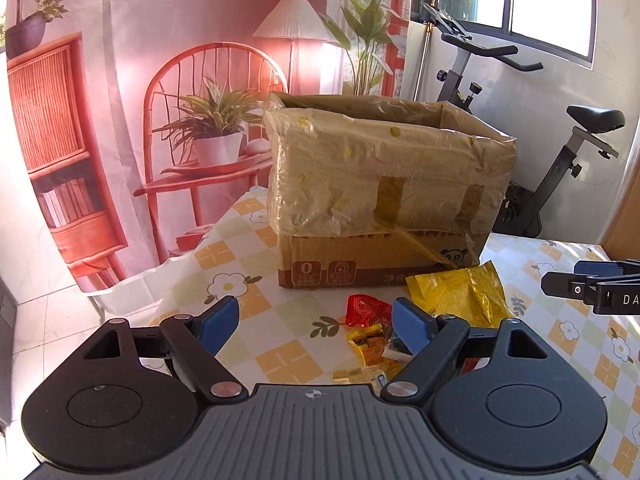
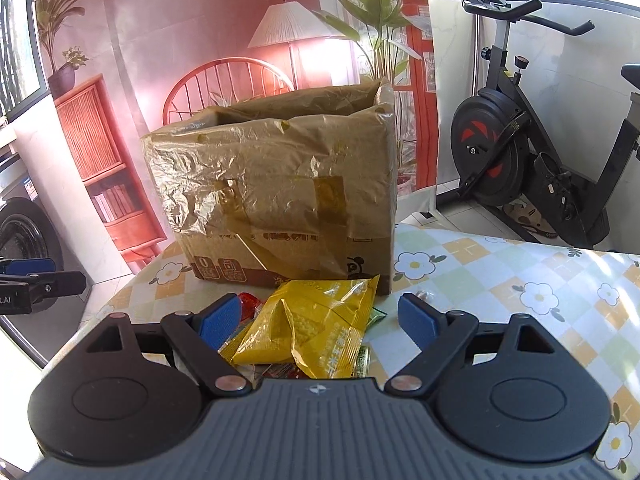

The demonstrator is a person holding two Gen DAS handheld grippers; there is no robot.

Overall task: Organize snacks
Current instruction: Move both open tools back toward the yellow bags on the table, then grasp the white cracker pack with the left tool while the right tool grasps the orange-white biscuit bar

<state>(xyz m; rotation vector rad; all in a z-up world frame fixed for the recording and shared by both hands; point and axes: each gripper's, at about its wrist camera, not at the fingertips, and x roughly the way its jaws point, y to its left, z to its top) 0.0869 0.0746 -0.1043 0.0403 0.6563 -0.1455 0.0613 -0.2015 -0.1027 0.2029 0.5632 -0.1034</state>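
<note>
- The left gripper (image 1: pixel 316 326) points forward and tilts downward, its jaws spread wide with nothing between them.
- Its blue pads (image 1: pixel 218 326) face each other across the gap, mounted on black finger arms.
- The right gripper (image 2: pixel 320 322) also points forward and tilts downward, jaws spread wide, pads pressing on nothing.
- Its blue pads (image 2: pixel 416 322) stand apart at about the same width as the left pair.
- The two grippers sit side by side, well apart; each shows at the edge of the other's wrist view.
</note>
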